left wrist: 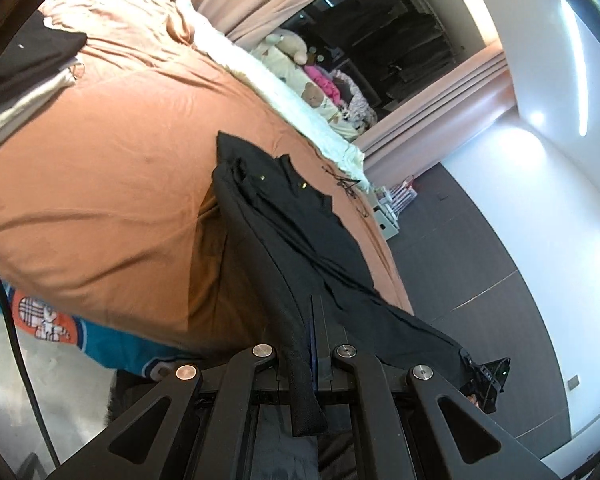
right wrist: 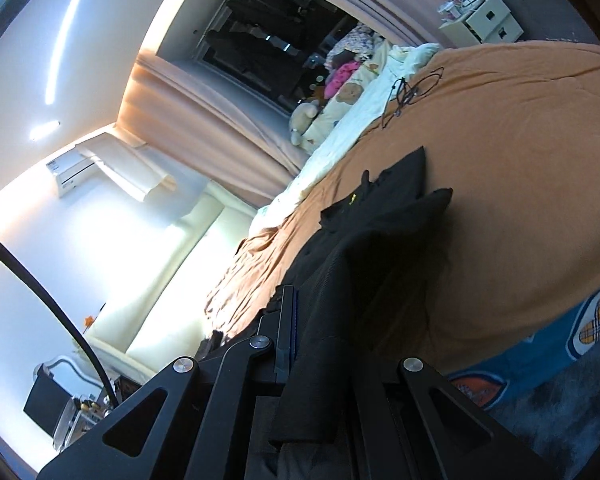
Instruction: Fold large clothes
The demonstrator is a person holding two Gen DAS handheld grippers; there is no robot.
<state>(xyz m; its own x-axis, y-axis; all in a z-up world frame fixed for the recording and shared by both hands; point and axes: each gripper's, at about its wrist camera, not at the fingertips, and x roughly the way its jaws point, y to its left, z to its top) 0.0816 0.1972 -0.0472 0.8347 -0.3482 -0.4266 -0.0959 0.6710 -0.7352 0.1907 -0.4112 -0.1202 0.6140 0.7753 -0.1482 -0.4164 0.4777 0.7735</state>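
No writing or brand can be read in either view. The left tongs (left wrist: 314,344) are clamped on an edge of the black garment (left wrist: 300,224), which trails from the bed (left wrist: 100,184) over its near edge. Only the left view shows dark and white clothes (left wrist: 28,64) at the bed's far corner. The right tongs (right wrist: 300,344) are likewise closed on the garment. Only the right view shows a wall air conditioner (right wrist: 74,172). Both show a tangled cable (right wrist: 410,94) near the cream bedding (right wrist: 364,120).
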